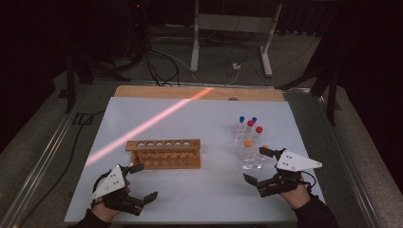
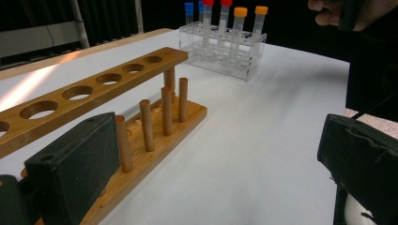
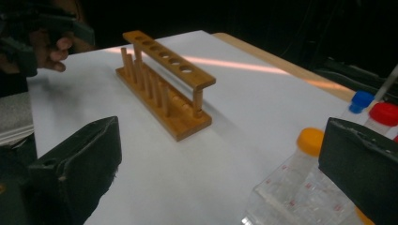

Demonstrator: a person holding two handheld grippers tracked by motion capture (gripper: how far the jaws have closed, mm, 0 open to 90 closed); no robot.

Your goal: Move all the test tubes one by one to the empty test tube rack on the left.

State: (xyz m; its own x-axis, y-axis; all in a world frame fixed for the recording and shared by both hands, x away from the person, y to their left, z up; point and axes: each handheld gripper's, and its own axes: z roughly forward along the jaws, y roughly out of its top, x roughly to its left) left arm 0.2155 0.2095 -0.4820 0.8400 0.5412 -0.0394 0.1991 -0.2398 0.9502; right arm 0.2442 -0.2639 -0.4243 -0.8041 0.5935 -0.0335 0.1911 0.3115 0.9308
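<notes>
Capped tubes (image 1: 248,130) stand upright in a clear plastic rack (image 1: 250,159) on the right half of the white table (image 1: 199,199), just beside the right gripper (image 1: 260,165). That gripper's jaws are spread wide and hold nothing; one jaw tip lies close against the near right corner of the clear rack, the other hangs over bare table toward the person. In the right gripper view an orange-capped tube (image 3: 310,140) sits between the two jaws, nearer the right one, with a red cap (image 3: 384,114) and a blue cap (image 3: 362,101) behind it. The left gripper (image 1: 140,182) is also wide open and empty, near the table's front edge. Its upper jaw tip points at the left end of the wooden rack (image 1: 165,153), just short of it. The wooden rack stands empty at mid-table, well apart from the clear rack.
</notes>
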